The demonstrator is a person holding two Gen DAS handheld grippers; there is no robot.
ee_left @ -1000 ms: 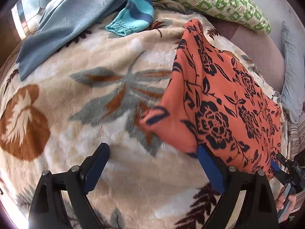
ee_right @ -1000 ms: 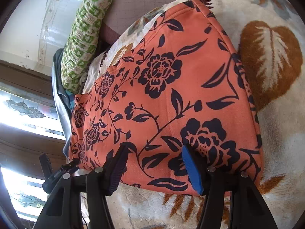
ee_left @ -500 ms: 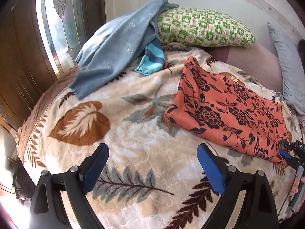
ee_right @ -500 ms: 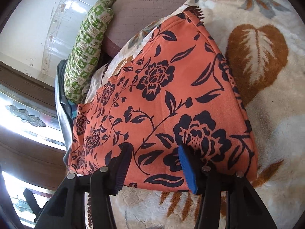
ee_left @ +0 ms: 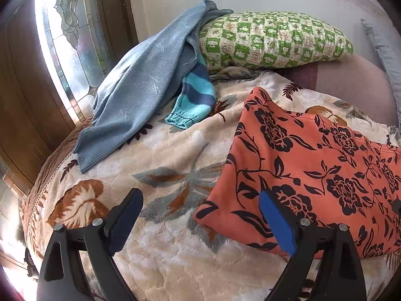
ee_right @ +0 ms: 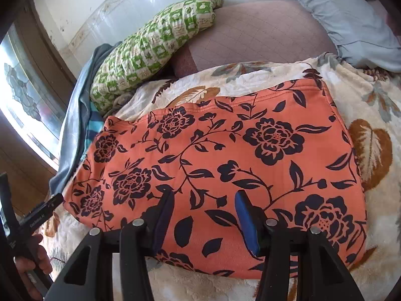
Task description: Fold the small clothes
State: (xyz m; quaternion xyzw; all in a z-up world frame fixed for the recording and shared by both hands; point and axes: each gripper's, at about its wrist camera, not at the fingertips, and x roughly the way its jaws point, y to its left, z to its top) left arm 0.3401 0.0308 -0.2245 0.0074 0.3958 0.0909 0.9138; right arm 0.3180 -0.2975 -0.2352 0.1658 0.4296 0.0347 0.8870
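Our left gripper [ee_left: 200,222] hangs with its jaws spread wide and nothing between them; under them lies only the plush leaf-patterned blanket [ee_left: 160,150], and its right finger sits just over the near corner of the orange flowered garment [ee_left: 313,170]. Our right gripper [ee_right: 204,215] stands about half open, its jaws having just been closing a little, and though the orange flowered garment [ee_right: 225,155] shows between and behind the fingers, the pads do not press on it, so we hold nothing in either hand. The garment lies directly ahead of the right gripper and to the right of the left one, laid flat in a tidy rectangle on the blanket, its edges lined up, which we take to mean a fold has been set down and let go. Farther out, ahead and to the left of the left gripper, a blue sweater [ee_left: 140,95] slumps against the green checked pillow [ee_left: 273,40] with a striped turquoise cuff [ee_left: 193,102] poking out from under it; it is well apart from the garment, probably waiting its turn. A hand [ee_right: 32,263] on the other tool's handle shows at the left edge of the right view. We judge the next move to be either another fold or reaching for the sweater.
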